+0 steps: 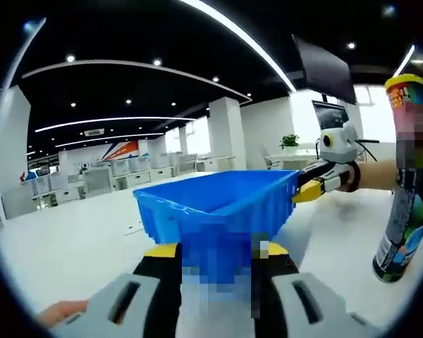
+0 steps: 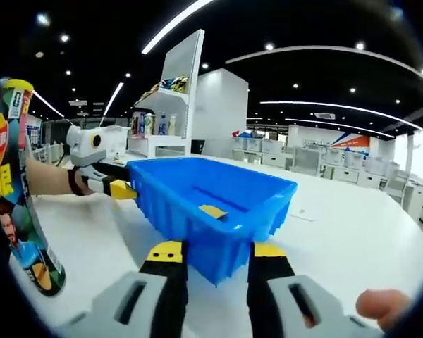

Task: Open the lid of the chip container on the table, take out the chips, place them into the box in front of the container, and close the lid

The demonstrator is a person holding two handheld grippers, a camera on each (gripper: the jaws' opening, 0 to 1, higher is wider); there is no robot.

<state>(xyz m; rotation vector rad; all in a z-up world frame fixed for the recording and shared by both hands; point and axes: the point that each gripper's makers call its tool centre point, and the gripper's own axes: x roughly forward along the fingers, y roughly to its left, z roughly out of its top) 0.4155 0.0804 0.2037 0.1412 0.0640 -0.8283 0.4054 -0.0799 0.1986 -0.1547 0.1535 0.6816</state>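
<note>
White worktop in an open office carries the blue box. My left gripper has its jaws closed on the box rim at 6 o'clock in the left gripper view; my right gripper clamps the opposite rim likewise. Chip container stands upright, lid on, at 9 o'clock in the right gripper view, just beside the box.
</note>
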